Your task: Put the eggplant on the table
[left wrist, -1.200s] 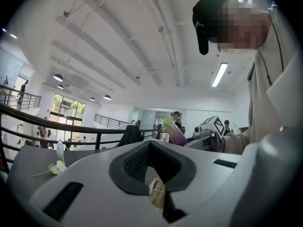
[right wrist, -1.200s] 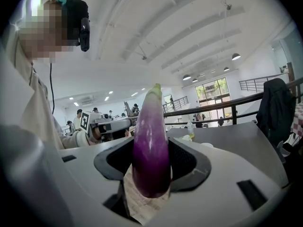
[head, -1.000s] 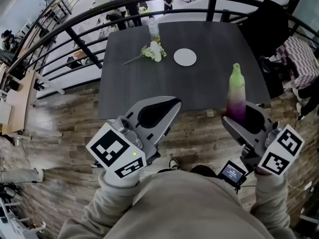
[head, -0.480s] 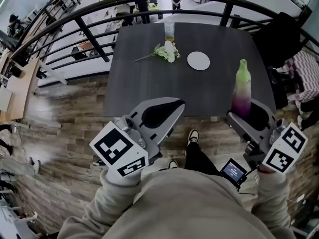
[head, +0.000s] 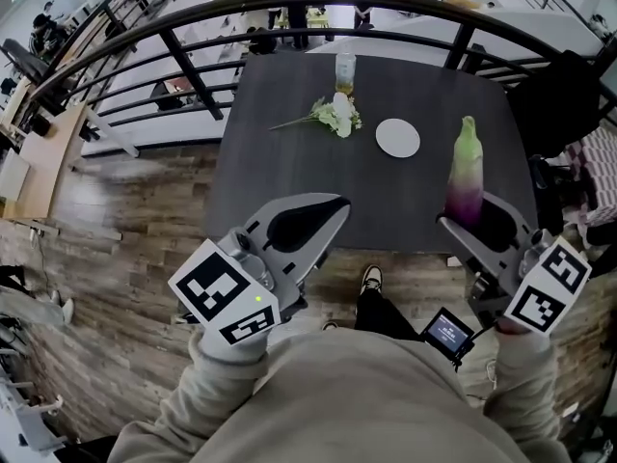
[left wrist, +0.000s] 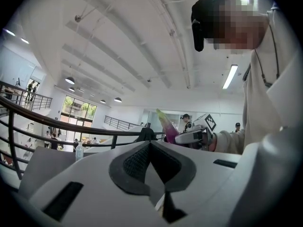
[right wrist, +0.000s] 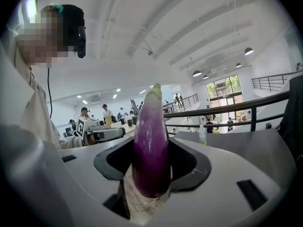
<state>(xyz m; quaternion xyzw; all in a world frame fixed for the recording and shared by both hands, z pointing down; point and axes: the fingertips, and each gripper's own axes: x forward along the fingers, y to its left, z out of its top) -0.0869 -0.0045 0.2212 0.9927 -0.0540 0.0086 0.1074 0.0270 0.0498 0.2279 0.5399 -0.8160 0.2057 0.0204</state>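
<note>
Eggplant (head: 466,172) upright, clamped in the right gripper (head: 472,218) by the table (head: 289,172) — left gripper (head: 328,210) closed, empty.

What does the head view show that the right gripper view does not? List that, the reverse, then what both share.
Only the head view: the flowers and the white plate on the dark table, and the wooden floor.
Only the right gripper view: the ceiling lights.
Both: the eggplant upright in the right gripper, the table, the bottle, the railing and the left gripper.
</note>
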